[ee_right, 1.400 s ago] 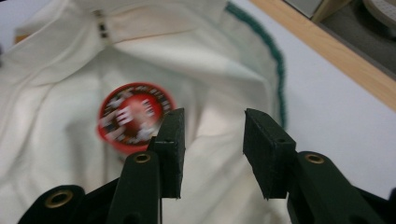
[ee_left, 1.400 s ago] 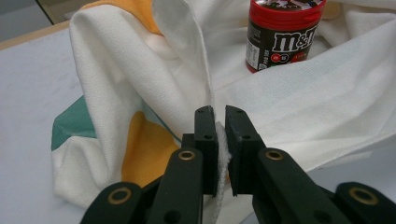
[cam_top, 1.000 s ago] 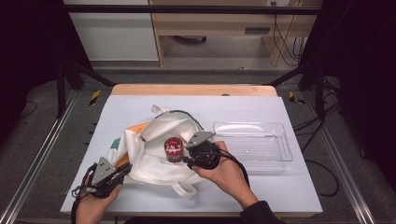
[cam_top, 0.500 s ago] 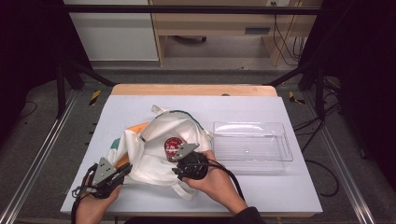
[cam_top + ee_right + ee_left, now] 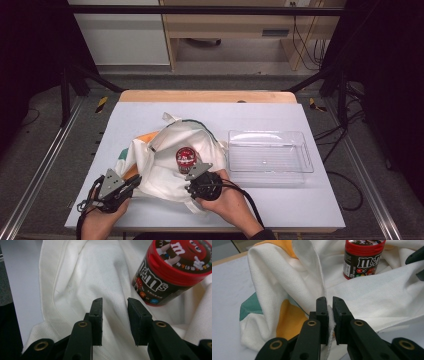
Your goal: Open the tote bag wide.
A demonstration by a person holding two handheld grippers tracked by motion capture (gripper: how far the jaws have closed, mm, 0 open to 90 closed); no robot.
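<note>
- High view: a white cloth bag (image 5: 167, 162) with orange and green patches lies crumpled on the pale tabletop (image 5: 310, 210), and a small red-lidded candy jar (image 5: 185, 157) stands upright on it. The right tongs (image 5: 196, 170) sit just near-side of the jar, nearer to it than the left tongs (image 5: 134, 181) at the bag's near-left edge. A clear plastic tray (image 5: 270, 156) lies to the right, apart from the bag.
- Left gripper view: the left tongs (image 5: 330, 315) are clamped on a fold of the bag's woven hem (image 5: 330, 320); the jar (image 5: 362, 260) stands beyond, to the right.
- Right gripper view: the right tongs (image 5: 115, 320) gape over soft cloth, gripping nothing. The cylindrical jar (image 5: 170, 275), glossy plastic, stands ahead and to the right, so reaching it likely needs a rightward swing.
</note>
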